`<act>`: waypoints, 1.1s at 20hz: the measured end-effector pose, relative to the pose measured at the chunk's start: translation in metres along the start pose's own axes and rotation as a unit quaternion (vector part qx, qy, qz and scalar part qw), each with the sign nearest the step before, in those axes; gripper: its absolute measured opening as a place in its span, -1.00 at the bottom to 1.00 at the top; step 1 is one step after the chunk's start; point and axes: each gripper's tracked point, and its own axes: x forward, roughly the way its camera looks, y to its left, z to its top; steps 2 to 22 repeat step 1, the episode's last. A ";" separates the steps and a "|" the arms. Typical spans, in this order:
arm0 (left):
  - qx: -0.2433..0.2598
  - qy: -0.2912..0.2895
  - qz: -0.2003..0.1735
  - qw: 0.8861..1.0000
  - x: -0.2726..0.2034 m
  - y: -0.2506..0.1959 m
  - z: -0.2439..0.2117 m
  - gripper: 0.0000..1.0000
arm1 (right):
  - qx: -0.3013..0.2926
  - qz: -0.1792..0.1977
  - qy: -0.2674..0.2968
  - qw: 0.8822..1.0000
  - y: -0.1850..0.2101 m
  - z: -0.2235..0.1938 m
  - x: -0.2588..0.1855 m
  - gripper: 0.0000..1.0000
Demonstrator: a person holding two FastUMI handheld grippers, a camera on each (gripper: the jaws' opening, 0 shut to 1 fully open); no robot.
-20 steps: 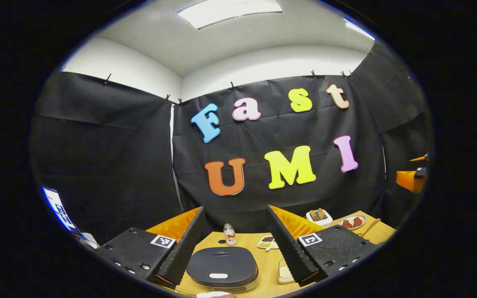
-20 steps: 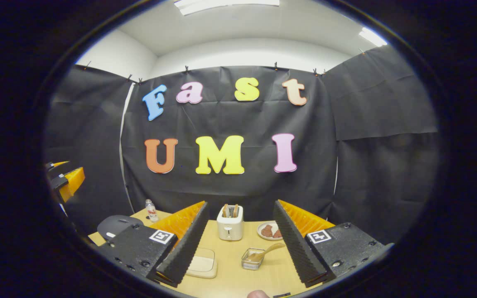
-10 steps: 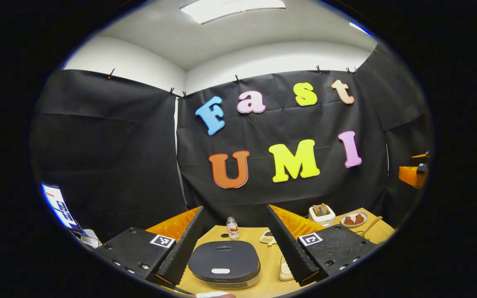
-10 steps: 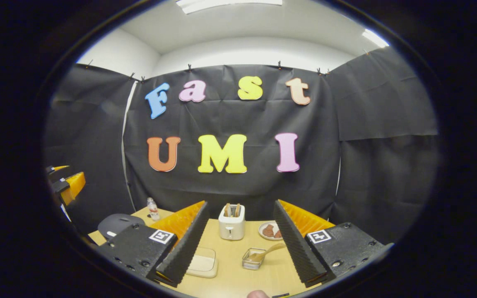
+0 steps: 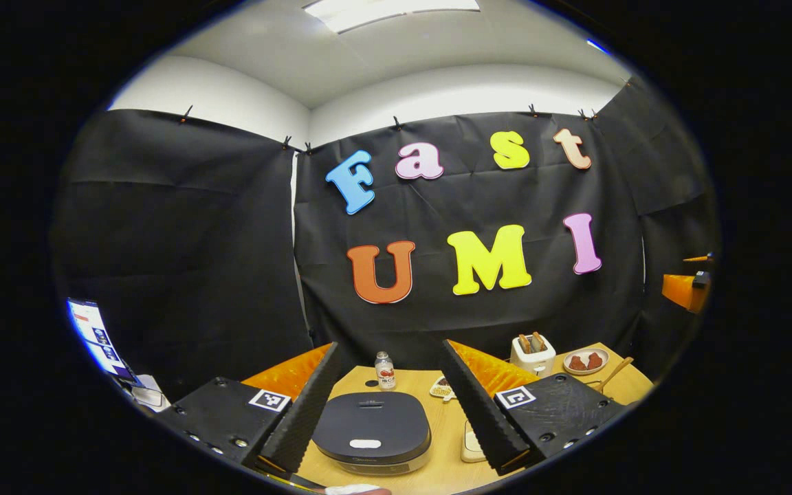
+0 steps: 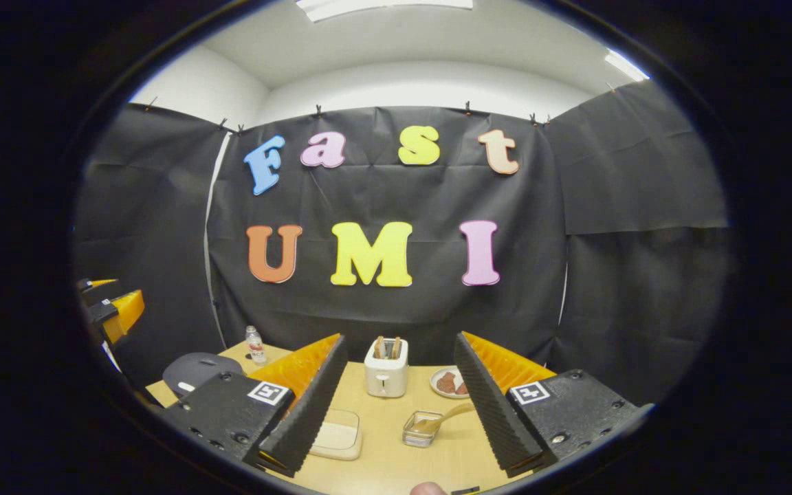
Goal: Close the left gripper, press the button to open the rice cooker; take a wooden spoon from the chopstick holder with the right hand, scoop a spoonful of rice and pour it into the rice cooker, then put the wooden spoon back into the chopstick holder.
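The table (image 6: 382,460) holds the cooker (image 5: 372,432), lid down, seen between the spread, empty fingers of the left gripper (image 5: 386,405). The right gripper (image 6: 399,405) is likewise released and holds nothing. Beyond it stand a toaster (image 6: 386,375), a tray (image 6: 337,440) and the holder (image 6: 420,430) with the spoon (image 6: 447,414) resting in it.

Left gripper (image 5: 386,405) has tipped its aim slightly downward and eased back: the rice cooker (image 5: 372,432), between its spread fingers, now sits higher in the left gripper view, more of its front edge showing. Bottle (image 5: 384,370) beyond it likewise higher. Right gripper (image 6: 399,402) barely drifted; toaster (image 6: 386,368) ahead shifted faintly.
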 end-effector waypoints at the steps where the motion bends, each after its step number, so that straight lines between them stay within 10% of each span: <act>1: 0.000 0.001 0.001 1.000 0.000 0.000 -0.002 0.87 | 0.000 0.000 0.000 1.000 0.001 0.001 0.000 1.00; 22: 0.000 0.001 0.001 1.000 0.000 0.000 -0.002 0.87 | 0.000 0.000 0.000 1.000 0.001 0.001 0.000 1.00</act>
